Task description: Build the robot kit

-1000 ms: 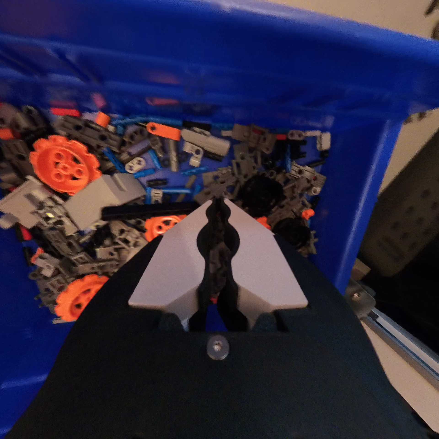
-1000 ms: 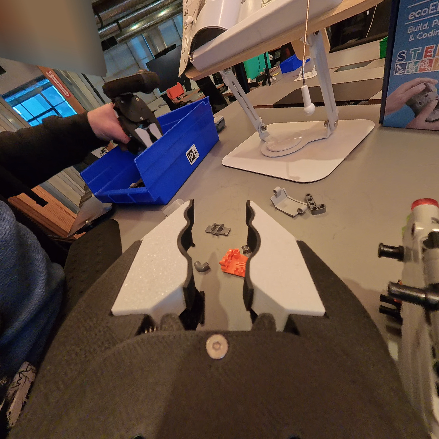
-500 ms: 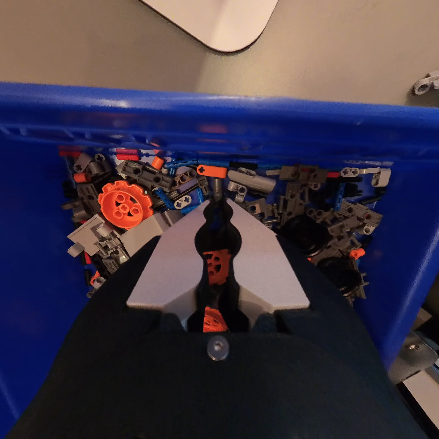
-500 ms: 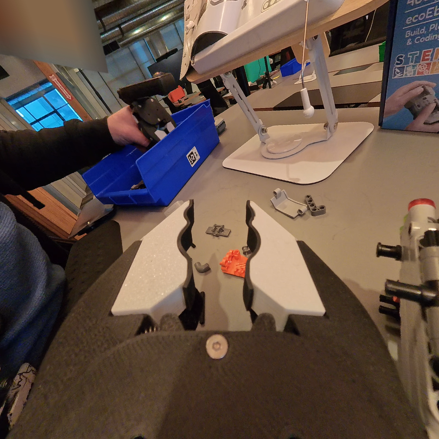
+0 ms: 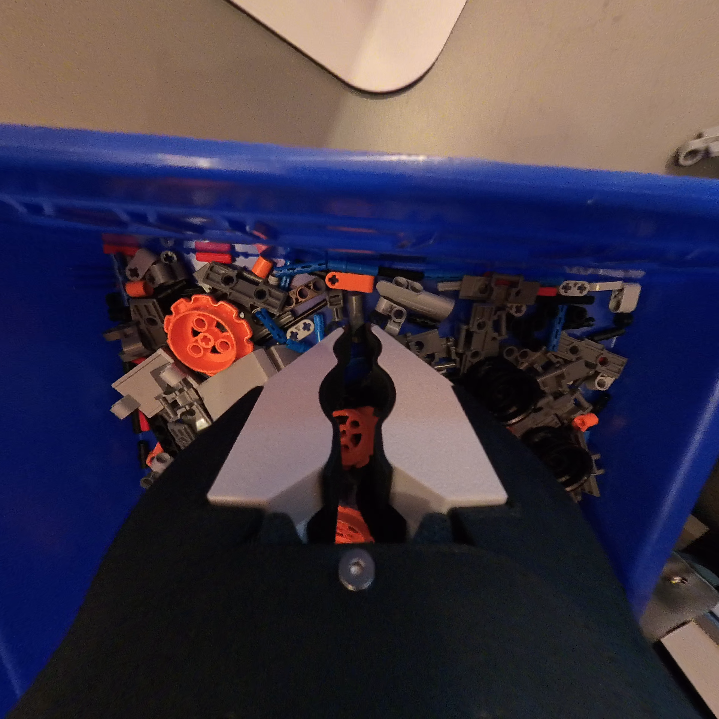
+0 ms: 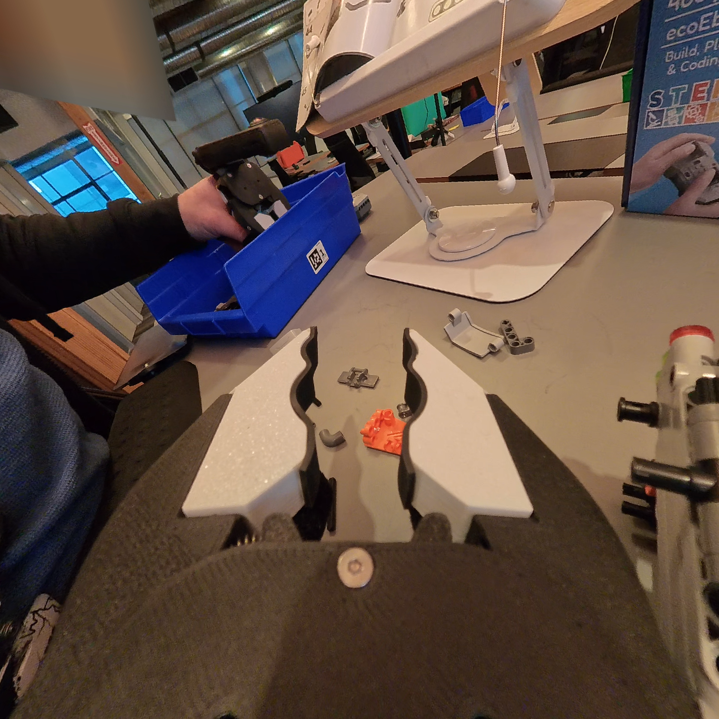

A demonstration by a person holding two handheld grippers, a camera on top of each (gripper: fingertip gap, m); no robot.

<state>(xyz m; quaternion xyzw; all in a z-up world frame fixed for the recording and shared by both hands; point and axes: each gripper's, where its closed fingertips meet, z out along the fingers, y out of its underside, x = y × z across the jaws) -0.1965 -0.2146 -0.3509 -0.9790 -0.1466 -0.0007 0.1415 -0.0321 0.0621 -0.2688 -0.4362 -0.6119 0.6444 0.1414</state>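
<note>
My left gripper [image 5: 355,330] is shut and hangs inside the blue bin [image 5: 350,186], above a heap of small building parts. Its tips are over a dark grey pin [image 5: 354,309], just below an orange beam [image 5: 350,281]. I cannot see anything gripped between the fingers. An orange gear wheel [image 5: 206,334] lies to the left. In the right wrist view a hand holds the left gripper [image 6: 264,218] over the bin [image 6: 272,272]. My right gripper [image 6: 358,332] is open and empty above the grey table, over an orange part [image 6: 383,430] and a small grey elbow [image 6: 331,437].
On the table lie a dark grey flat part [image 6: 358,377], a light grey panel [image 6: 469,336] and a dark grey L-beam [image 6: 515,340]. A white stand's base [image 6: 486,264] stands behind them, a blue box [image 6: 677,105] at the far right. A part-built model [image 6: 692,467] is close on the right. Spacing between my two grippers at the tips: around 35 cm. The right gripper is farther from the orange gear wheel [image 5: 206,334], some 40 cm, than the left, some 7 cm. The small grey elbow [image 6: 331,437] lies some 10 cm from my right tips, 30 cm from my left tips.
My left gripper has risen from the heap and tilted, so the bin's far rim and the table beyond now show; it stays shut. The right gripper has hardly moved.
</note>
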